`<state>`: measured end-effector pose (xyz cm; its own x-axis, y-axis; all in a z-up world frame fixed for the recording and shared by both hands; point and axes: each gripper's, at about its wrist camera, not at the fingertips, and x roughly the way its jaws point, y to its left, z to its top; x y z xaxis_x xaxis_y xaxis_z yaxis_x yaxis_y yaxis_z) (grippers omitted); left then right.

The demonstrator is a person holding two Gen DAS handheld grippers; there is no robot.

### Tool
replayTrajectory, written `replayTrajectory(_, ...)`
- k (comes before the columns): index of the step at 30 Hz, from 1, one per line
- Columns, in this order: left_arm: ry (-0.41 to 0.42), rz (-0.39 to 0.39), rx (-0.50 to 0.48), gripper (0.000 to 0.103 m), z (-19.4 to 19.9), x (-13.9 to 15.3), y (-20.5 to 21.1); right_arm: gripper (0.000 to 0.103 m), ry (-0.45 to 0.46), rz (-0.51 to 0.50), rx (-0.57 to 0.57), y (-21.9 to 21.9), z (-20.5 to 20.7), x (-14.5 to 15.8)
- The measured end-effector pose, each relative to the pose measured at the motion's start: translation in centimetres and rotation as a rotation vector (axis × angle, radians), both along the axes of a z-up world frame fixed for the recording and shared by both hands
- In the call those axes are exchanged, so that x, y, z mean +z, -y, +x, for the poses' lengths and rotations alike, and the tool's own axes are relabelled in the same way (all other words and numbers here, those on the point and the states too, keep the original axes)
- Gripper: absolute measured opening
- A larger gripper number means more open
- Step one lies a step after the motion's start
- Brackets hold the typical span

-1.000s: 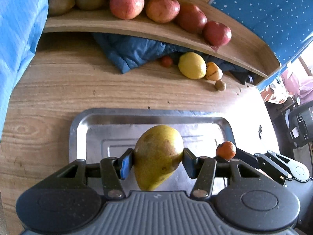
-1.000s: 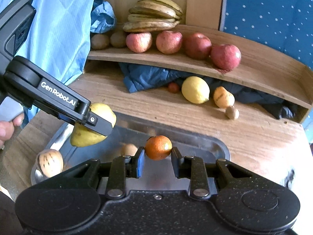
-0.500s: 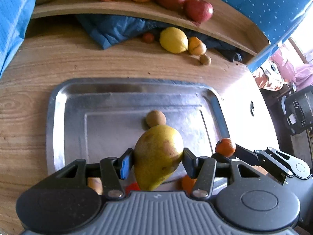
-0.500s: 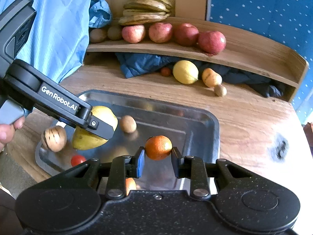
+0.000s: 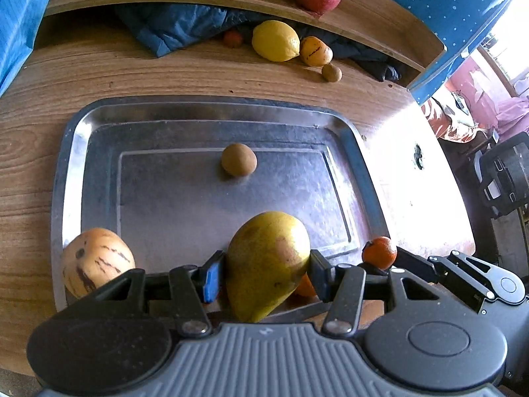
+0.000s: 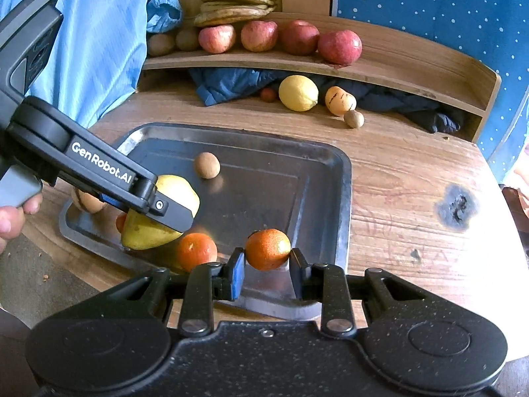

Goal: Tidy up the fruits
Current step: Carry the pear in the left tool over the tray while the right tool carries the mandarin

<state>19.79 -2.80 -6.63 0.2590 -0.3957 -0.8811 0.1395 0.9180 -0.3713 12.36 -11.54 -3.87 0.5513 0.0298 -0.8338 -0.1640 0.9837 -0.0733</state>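
- Left wrist view:
- Yellow-green pear-shaped fruit [image 5: 267,261] clamped between the pads of the left gripper [image 5: 263,273], jaws part-way open around its girth, narrow end hanging below them.
- Beyond the jaws, rectangular silver metal tray [image 5: 205,109] on the wooden table; small round brown fruit [image 5: 238,159] lying alone straight ahead of the jaws on the tray floor.
- To the left of the jaws, pale striped oval melon-like fruit [image 5: 96,259] resting at the tray's near corner.
- To the right of the jaws, small orange mandarin [image 5: 379,253] pinched in the right gripper [image 5: 380,261].
- Right wrist view:
- Right gripper's jaws narrow, shut on the mandarin, which sits above the tray's near right part.
- Left of these jaws, a second loose mandarin [image 6: 196,251] on the tray, just beside the held pear-shaped fruit.
- Far beyond, red apples [image 6: 340,46] in a row and browned bananas [image 6: 238,0] on the curved wooden shelf [image 6: 413,63]; yellow lemon [image 6: 298,93] under it.
- Step in hand, as judged: carrying both fruits over the tray for sorting.
- To do well: keep both grips steady, lower each fruit until it touches the tray before opening, set the pear-shaped fruit on bare metal clear of the loose mandarin and the striped fruit, place the held mandarin next to its like so neither rolls.
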Motion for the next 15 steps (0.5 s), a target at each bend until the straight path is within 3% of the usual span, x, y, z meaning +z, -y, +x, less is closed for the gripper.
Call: replayTrajectory(15,0.006,0.051,0.018,0.057,-0.65,0.1,0.75,0.03,-0.015,0.012,0.018,0.5,-0.99,-0.52)
